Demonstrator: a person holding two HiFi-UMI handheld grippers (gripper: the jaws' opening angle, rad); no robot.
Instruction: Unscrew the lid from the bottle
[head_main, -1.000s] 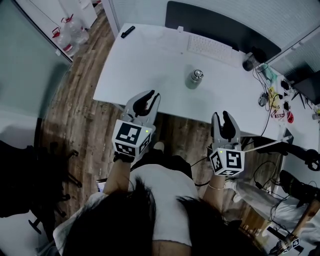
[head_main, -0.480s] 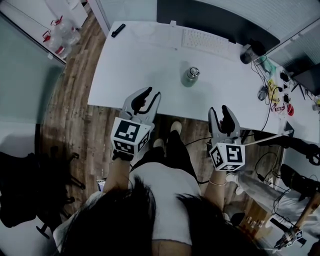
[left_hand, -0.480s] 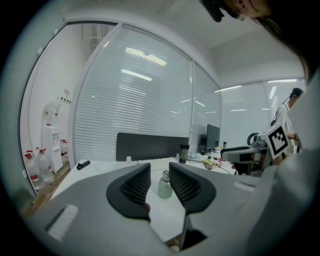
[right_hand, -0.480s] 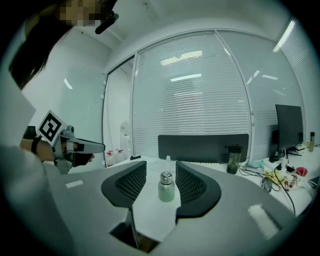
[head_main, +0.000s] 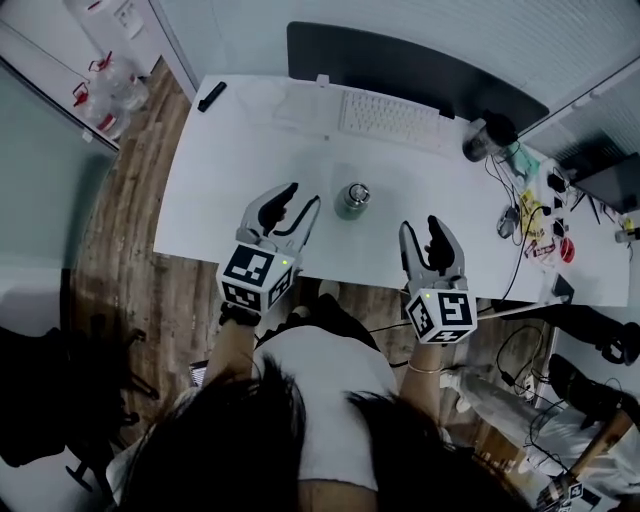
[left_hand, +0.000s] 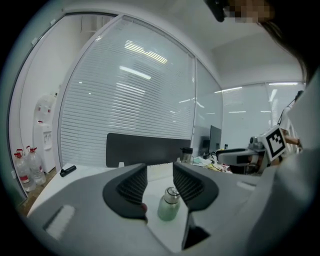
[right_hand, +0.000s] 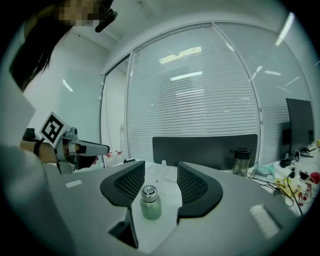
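A small green bottle (head_main: 352, 200) with a metal screw lid (head_main: 357, 191) stands upright on the white desk (head_main: 225, 170), near its front edge. My left gripper (head_main: 300, 196) is over the desk edge just left of the bottle, apart from it. My right gripper (head_main: 420, 228) hovers at the front edge, to the bottle's right and nearer to me. Both sets of jaws have just been opening and stand open with nothing between them. The left gripper view shows the bottle (left_hand: 169, 204) beyond the open left gripper (left_hand: 160, 172). The right gripper view shows the bottle (right_hand: 150, 202) ahead of the open right gripper (right_hand: 161, 172).
A white keyboard (head_main: 390, 116) lies at the back before a dark partition (head_main: 400, 62). A dark tumbler (head_main: 482, 138) stands back right, with cables and small clutter (head_main: 540, 200) beyond. A black marker-like object (head_main: 211, 96) lies at the back left corner. Water jugs (head_main: 105, 95) stand on the floor.
Both grippers have come forward from in front of the desk to its front edge, closer to the bottle on either side. Their jaws stand wider apart than before.
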